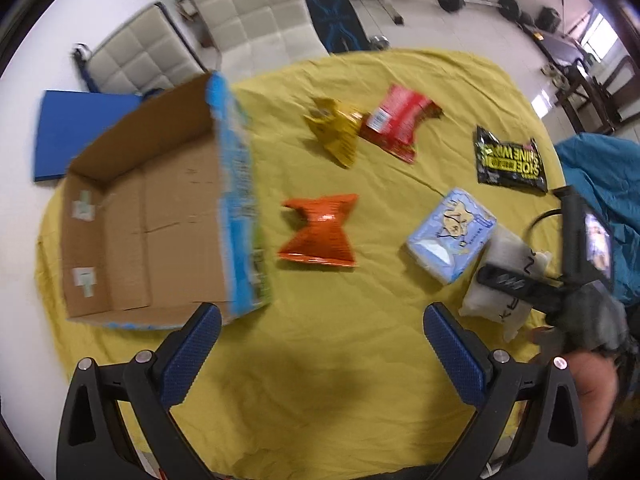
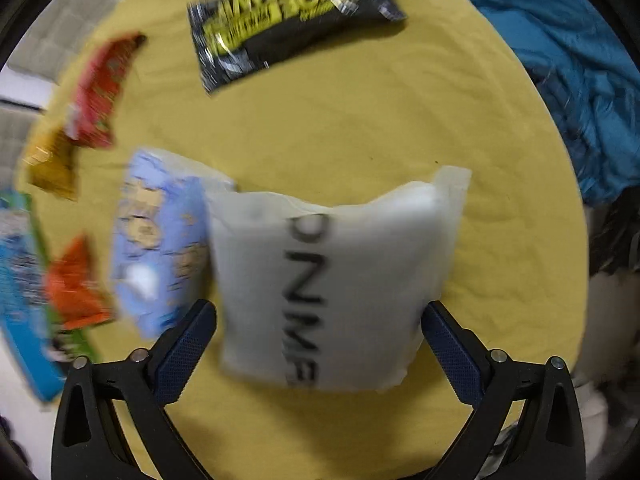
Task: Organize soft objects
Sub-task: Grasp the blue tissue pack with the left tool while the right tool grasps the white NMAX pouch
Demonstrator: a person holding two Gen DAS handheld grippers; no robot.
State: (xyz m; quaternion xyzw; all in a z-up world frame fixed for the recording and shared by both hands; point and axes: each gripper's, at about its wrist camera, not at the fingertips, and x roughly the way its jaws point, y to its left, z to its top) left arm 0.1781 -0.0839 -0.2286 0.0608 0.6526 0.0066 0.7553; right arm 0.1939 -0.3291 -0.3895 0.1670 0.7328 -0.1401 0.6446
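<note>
The right claw point(image 2: 318, 344), jaws apart, straddled a white pack point(image 2: 332, 280), apparently untouched; closing squarely mid-body seemed wise, while the left claw point(image 1: 322, 340) hung open.

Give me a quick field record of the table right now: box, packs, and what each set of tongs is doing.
surface: yellow cloth
box: cardboard box, open, nothing visible inside, at the left
loose packs: orange bag, yellow bag, red bag, black pack, light blue pack
white pack: white pack, beside the light blue pack
left tongs: left tongs, open, holding nothing
right tongs: right tongs, open, straddling the white pack, not closed on it
</note>
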